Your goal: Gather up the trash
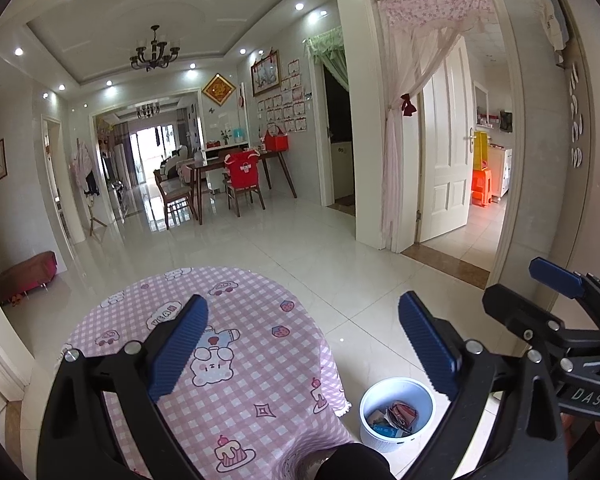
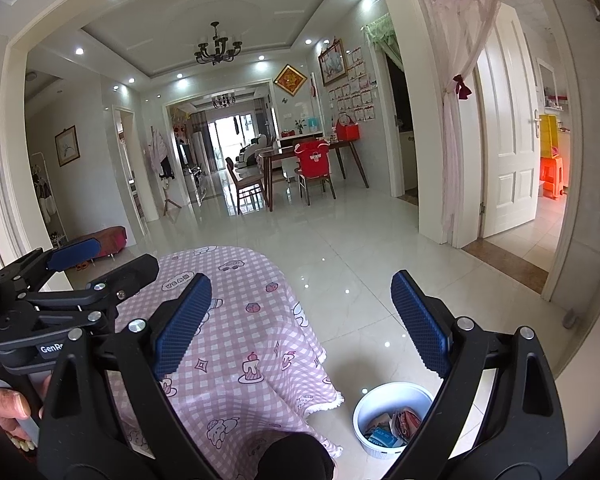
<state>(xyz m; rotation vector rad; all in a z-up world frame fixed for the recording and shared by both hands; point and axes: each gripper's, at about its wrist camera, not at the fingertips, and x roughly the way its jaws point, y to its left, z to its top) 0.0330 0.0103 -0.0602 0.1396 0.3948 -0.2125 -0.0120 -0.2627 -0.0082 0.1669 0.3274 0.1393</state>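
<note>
I've got the left gripper [image 1: 304,344] and right gripper [image 2: 302,324] both gaping wide, holding nothing; trash [image 1: 394,420] sits in the white bin [image 1: 396,390] beside the pink-clothed table [image 1: 236,308].

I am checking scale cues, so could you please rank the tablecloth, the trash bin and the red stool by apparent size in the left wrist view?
1. tablecloth, largest by far.
2. trash bin.
3. red stool, smallest, though it stands much farther away, so its true size against the bin is unsure.
</note>
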